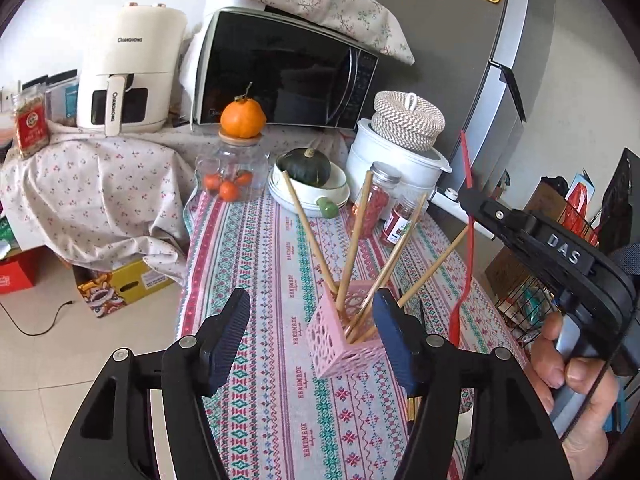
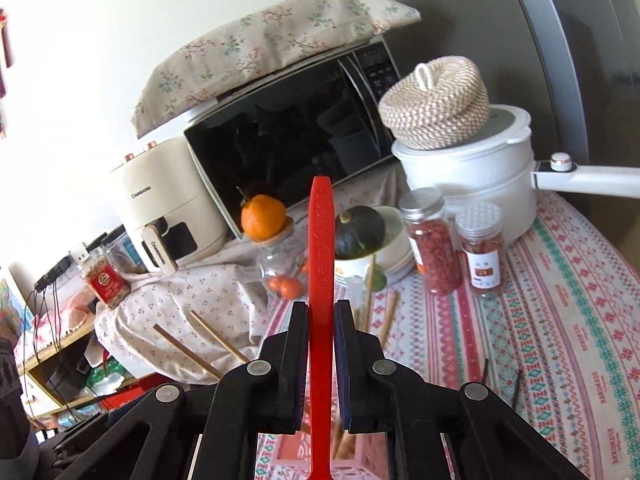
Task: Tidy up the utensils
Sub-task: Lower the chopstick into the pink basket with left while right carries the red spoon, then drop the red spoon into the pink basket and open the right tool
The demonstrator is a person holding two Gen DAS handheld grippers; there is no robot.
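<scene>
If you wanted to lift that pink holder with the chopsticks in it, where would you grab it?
Probably by the pink holder's two flat side walls, low down, coming in from the near side. The chopsticks fan out above the rim, so a grip from above would knock them.

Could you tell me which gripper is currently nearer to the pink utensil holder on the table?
Left. The left gripper stands open with the pink utensil holder between its fingers. The right gripper, shut on a red utensil, is raised off to the holder's right.
</scene>
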